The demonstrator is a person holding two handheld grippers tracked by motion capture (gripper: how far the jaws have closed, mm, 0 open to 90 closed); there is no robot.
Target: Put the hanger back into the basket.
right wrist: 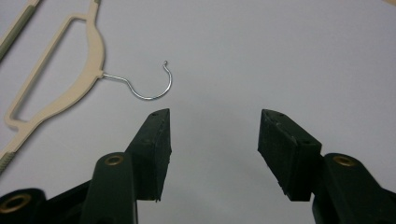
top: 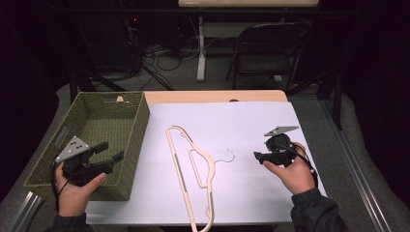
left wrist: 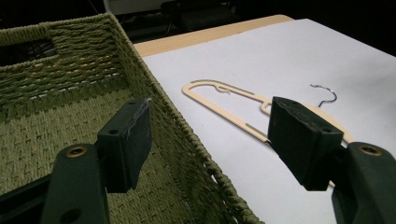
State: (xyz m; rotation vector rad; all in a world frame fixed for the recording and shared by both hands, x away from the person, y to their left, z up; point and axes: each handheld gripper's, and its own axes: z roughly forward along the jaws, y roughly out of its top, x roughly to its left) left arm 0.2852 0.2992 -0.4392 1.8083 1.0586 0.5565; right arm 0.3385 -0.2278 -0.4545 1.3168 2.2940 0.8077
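A cream plastic hanger (top: 193, 164) with a wire hook (top: 227, 157) lies flat on the white sheet (top: 241, 121) in the middle of the table. A green woven basket (top: 92, 130) stands to its left. My left gripper (top: 112, 151) is held over the basket's near right corner, open, nothing between its jaws. In the left gripper view my left gripper (left wrist: 210, 116) straddles the basket's rim (left wrist: 154, 98), with the hanger (left wrist: 224, 100) beyond. My right gripper (top: 258, 155) hovers right of the hook, open and empty. The right gripper view has my right gripper (right wrist: 215, 121) pointing just right of the hook (right wrist: 154, 91).
The basket looks empty inside. The table's wooden far edge (top: 217, 96) shows past the sheet. A folding chair (top: 266, 48) and cables stand on the floor behind the table. A metal rail (top: 24, 212) runs by the near left corner.
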